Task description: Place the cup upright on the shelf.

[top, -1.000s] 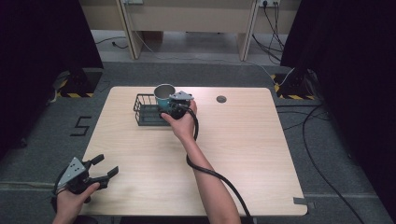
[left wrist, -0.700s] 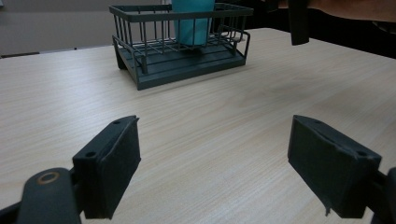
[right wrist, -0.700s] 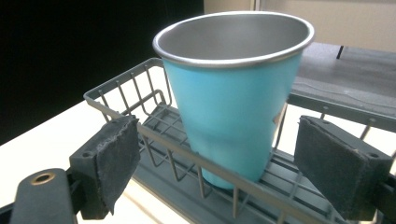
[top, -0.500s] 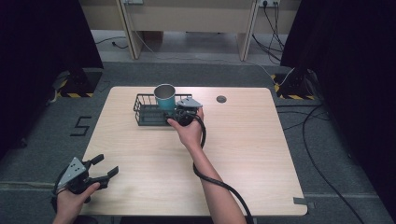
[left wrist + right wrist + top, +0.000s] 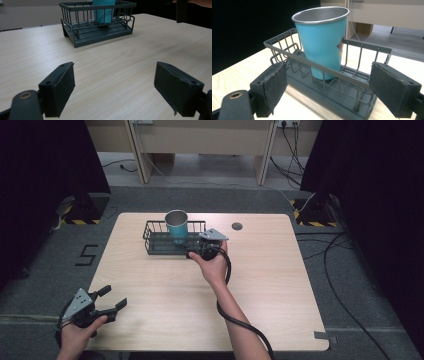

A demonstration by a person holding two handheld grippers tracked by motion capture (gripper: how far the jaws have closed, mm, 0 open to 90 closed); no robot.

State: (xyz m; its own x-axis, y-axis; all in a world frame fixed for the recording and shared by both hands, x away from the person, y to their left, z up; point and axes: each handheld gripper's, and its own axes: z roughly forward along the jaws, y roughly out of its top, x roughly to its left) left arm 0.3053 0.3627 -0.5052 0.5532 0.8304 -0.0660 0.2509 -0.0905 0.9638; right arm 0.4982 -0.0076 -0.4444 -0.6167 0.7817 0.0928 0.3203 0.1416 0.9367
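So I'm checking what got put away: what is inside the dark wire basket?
One teal metal cup stands upright in the dark grey wire basket, open end up. The rest of the basket floor looks bare. The cup's inside cannot be seen past its rim.

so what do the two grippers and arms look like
Both are black handheld tools. The left gripper and right gripper each carry a grey three-cornered plate on top and two blocky black padded jaws. A thick black cable trails along the right forearm. Forearms are bare, with no sleeves showing.

right gripper [image 5: 192, 254] agape, left gripper [image 5: 111, 300] agape
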